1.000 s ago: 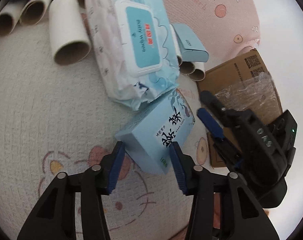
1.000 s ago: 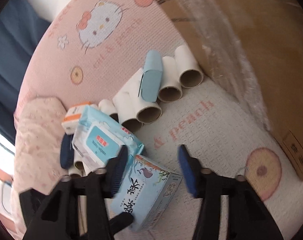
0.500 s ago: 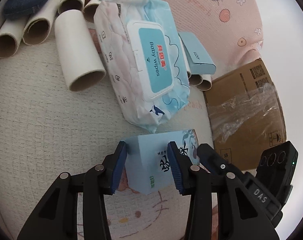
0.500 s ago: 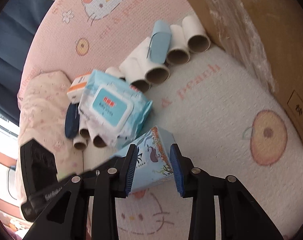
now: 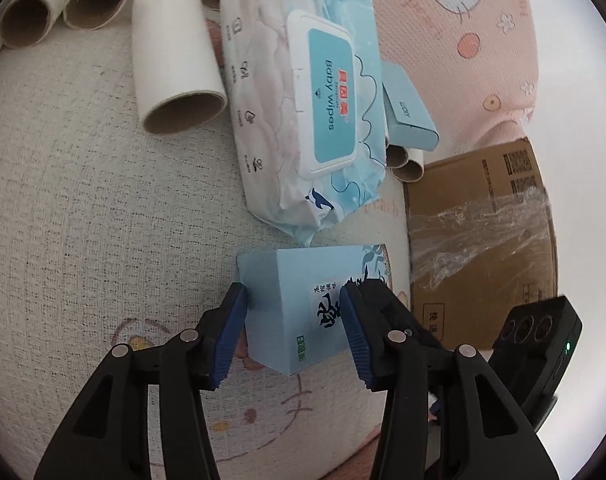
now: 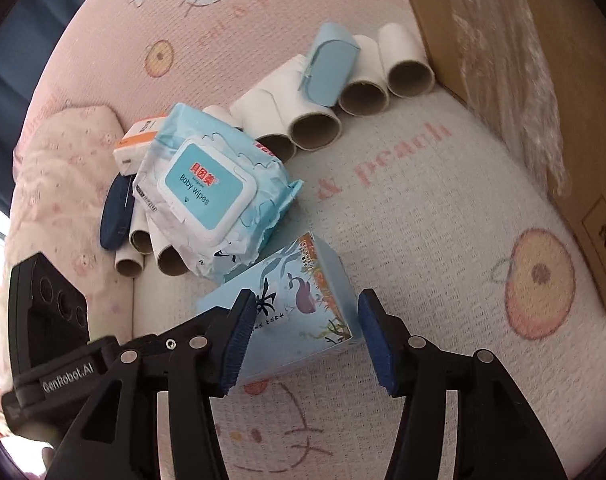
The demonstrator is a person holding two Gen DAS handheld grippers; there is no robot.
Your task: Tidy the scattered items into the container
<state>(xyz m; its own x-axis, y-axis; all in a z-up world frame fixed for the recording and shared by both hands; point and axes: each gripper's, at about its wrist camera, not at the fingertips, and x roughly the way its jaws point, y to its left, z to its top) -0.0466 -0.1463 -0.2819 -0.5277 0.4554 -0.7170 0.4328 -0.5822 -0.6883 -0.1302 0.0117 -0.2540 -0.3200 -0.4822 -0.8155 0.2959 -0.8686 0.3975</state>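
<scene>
So far nothing visibly packed | my left gripper [image 5: 293, 334] clamps the blue box [image 5: 303, 300] | my right gripper [image 6: 303, 334] open around it, not gripping | wipes pack [image 6: 211, 184], tubes [image 6: 315, 126] left beside cardboard box [image 5: 479, 240].

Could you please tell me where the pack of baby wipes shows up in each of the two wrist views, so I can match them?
Left wrist view: the baby wipes pack lies upper centre, just beyond the light blue box between the left gripper fingers.
Right wrist view: the pack lies left of centre, above and left of the same box.
Shared landmark: the small blue case lying on the cardboard tubes.
</scene>
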